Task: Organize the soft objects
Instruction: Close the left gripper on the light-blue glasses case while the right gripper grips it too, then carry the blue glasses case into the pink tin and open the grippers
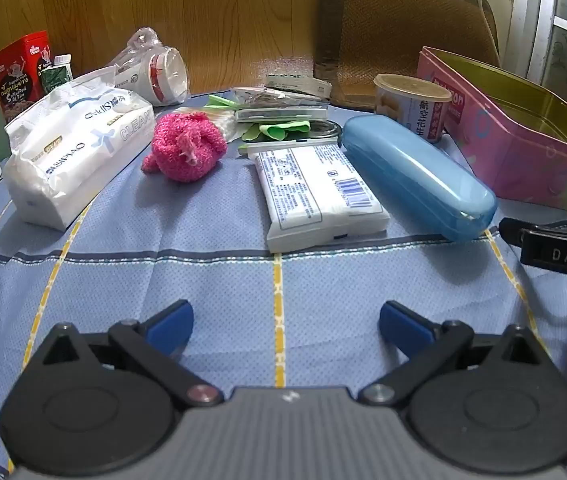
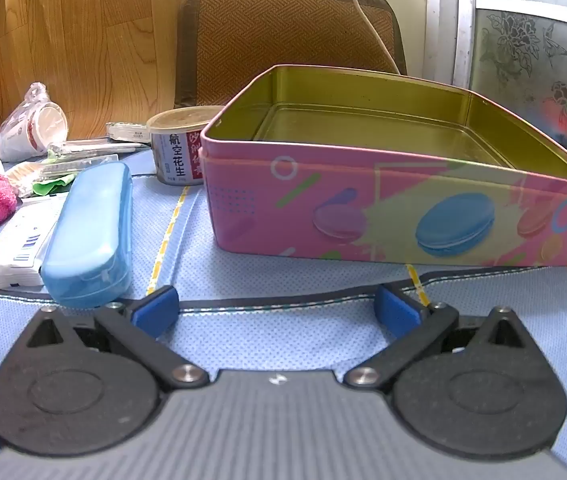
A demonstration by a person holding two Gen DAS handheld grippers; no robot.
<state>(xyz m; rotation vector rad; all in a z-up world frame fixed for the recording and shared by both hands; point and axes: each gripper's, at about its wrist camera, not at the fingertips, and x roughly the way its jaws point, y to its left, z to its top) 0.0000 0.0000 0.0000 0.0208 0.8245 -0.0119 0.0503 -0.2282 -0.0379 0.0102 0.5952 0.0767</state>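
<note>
at twelve o'clock from your left gripper (image 1: 285, 318), jaws spread wide and holding nothing, lies the flat tissue pack (image 1: 317, 192); the pink fluffy ball (image 1: 185, 148) sits at eleven, the big tissue bag (image 1: 75, 148) at ten. your right gripper (image 2: 277, 310), equally apart and bare, faces the open pink tin (image 2: 403, 212). likely trouble: squeeze the ball shallowly and it slips; swing wide and you nudge the blue case (image 1: 419, 176).

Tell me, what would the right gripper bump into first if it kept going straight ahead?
Probably the pink tin. The right gripper is open with only the blue tablecloth ahead, though tilted down it may touch cloth first.
</note>
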